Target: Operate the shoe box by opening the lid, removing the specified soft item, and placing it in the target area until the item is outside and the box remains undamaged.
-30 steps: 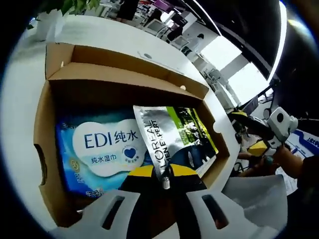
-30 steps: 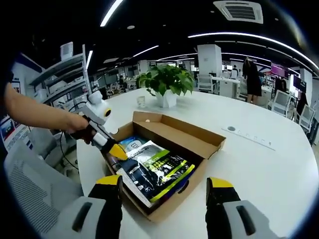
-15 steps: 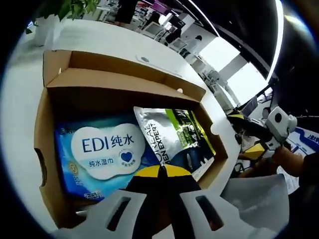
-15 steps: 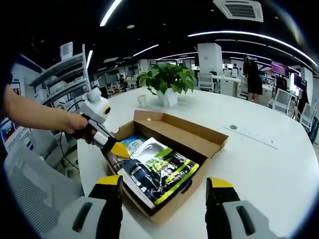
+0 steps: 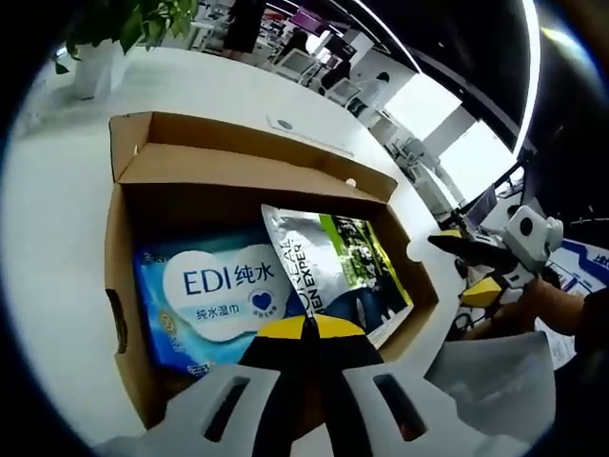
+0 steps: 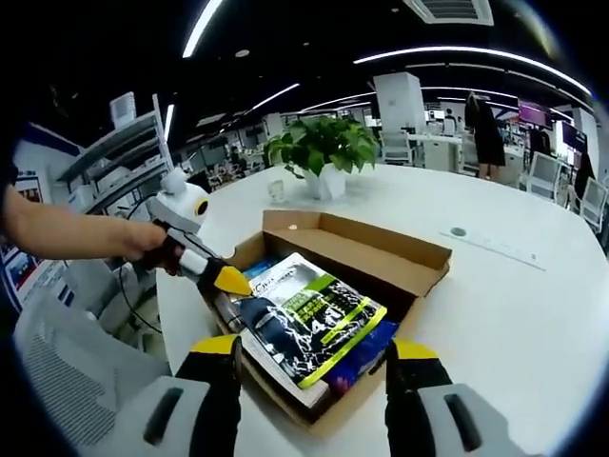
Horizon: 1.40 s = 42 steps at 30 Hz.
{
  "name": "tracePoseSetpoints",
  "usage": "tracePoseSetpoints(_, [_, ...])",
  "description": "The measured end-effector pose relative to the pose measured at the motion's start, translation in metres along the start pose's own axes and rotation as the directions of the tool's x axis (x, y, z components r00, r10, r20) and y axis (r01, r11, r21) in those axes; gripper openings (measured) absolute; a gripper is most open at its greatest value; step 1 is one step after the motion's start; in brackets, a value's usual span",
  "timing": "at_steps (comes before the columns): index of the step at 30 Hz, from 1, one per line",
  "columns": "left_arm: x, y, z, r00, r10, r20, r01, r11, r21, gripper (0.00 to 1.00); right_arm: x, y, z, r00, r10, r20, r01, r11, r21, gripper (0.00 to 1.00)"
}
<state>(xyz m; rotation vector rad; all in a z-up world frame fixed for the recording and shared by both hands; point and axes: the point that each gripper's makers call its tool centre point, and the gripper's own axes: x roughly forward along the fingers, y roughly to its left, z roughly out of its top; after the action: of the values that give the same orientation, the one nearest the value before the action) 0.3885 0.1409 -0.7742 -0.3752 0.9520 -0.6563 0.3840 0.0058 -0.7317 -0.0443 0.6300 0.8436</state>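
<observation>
An open brown cardboard shoe box (image 5: 238, 157) (image 6: 381, 243) lies on a white table. Inside are a blue EDI wipes pack (image 5: 219, 286) (image 6: 255, 268) and a silver, green and black L'Oreal pouch (image 5: 328, 257) (image 6: 309, 309). My left gripper (image 5: 304, 328) (image 6: 231, 282) is shut on the pouch's near end, and the pouch is raised at a slant over the box's front wall. Held apart from the box at its near side, my right gripper (image 6: 314, 357) (image 5: 466, 262) stands open with nothing between its jaws.
A potted plant (image 6: 324, 152) (image 5: 95, 48) stands on the white table (image 6: 514, 305) behind the box. A flat socket strip (image 6: 485, 248) lies to the box's right. A grey chair (image 6: 57, 362) sits at the table's left edge, beside the person's arm (image 6: 67, 233).
The left gripper's jaws closed on the pouch's end and lifted it; the pouch now rides higher and further over the box's front wall. The right gripper stayed open.
</observation>
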Motion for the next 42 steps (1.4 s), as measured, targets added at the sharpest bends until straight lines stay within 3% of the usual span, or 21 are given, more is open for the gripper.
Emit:
tracePoseSetpoints(16, [-0.009,0.007,0.002,1.0,0.031,0.005,-0.031,0.999,0.03,0.0,0.024,0.011,-0.005,0.997,0.048,-0.062,-0.039,0.991,0.129,0.47])
tracePoseSetpoints(42, [-0.02,0.02,-0.002,0.997,0.081,0.002,-0.081,0.994,0.077,0.0,0.061,0.011,-0.027,0.976,0.032,-0.216,-0.001,0.989,0.145,0.42])
